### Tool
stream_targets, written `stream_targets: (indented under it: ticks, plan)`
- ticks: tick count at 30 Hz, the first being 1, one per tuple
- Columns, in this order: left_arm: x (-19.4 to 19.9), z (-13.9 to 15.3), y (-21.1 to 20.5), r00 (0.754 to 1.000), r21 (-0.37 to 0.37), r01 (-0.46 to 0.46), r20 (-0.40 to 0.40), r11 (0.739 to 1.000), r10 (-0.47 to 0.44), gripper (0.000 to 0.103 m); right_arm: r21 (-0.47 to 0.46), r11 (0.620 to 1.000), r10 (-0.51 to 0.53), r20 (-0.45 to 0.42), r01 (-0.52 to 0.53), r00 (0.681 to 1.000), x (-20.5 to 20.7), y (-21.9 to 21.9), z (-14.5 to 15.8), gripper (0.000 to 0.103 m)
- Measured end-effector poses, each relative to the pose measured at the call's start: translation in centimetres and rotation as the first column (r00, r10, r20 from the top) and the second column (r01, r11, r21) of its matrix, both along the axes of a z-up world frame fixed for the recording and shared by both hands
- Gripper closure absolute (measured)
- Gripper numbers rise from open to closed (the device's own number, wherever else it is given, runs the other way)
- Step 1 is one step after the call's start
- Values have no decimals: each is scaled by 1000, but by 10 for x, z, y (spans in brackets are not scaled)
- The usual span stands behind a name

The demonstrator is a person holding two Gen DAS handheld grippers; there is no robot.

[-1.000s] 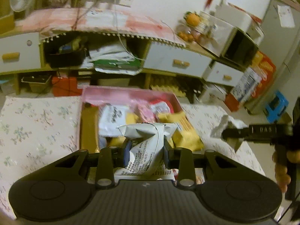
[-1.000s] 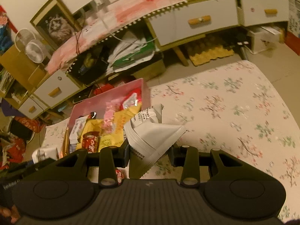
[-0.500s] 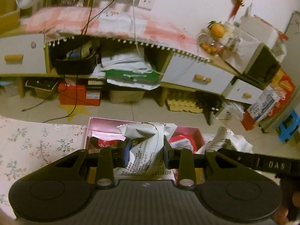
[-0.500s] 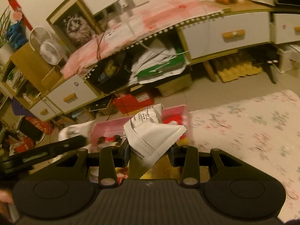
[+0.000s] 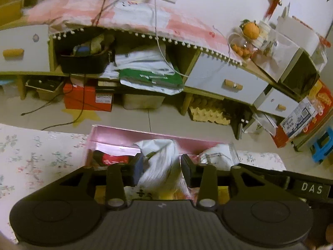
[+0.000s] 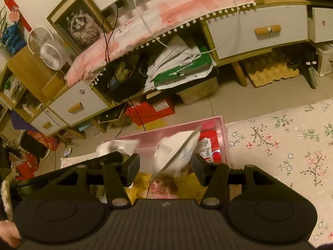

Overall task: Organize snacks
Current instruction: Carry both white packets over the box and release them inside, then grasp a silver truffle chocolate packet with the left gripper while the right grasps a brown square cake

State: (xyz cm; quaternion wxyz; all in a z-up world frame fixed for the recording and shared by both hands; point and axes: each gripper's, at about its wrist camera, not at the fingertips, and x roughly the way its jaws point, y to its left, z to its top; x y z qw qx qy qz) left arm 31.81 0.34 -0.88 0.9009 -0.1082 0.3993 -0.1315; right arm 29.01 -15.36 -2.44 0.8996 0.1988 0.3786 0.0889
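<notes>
A pink box (image 5: 145, 134) of snack packets sits on the flowered table, also in the right wrist view (image 6: 223, 133). My left gripper (image 5: 162, 167) is over the box with its jaws parted; a blurred white packet (image 5: 161, 162) hangs between them, apparently loose. My right gripper (image 6: 165, 164) is open over the box; a blurred white packet (image 6: 177, 148) sits between its spread fingers, clear of both pads. The right gripper's packet also shows in the left wrist view (image 5: 217, 156), and the left's in the right wrist view (image 6: 116, 145).
Red (image 6: 210, 143) and yellow (image 6: 141, 179) packets lie in the box. The flowered tablecloth (image 6: 281, 141) spreads right of it. Beyond the table edge are floor, a cluttered low cabinet (image 5: 224, 81), a red box (image 5: 87, 99) and egg trays (image 5: 210, 114).
Both grippers moved forward over the far part of the pink box. Both sets of jaws have opened, and the white packets they gripped now look blurred and loose.
</notes>
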Motion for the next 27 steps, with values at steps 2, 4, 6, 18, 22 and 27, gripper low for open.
stream_targets:
  ticks: [2,4,6,18,22,27]
  plan:
    - [-5,7,6,1000,-4,-10,8,1000,10,57,11,1000,-21,-1,21,1000,-6,-6,4,50]
    - [-13,12,13,1000,-29,-15,9,999,15,57,28,999,-35,-1,35,999,-12,-10,8,50]
    - [-23,17,19,1000,-50,-24,6,998,25,57,47,998,-34,-5,34,999,-21,-14,11,50]
    - [-99,44,13,1000,0,-4,4,1000,4,55,66,998,-18,-73,23,997,-77,-14,26,45]
    - [-122,46,11,1000,20,-23,-5,1000,23,52,16,1000,23,-79,-21,997,-94,-1,33,42]
    - [-147,37,10,998,32,-45,-45,998,47,51,-59,995,77,-68,-81,995,-116,16,36,38]
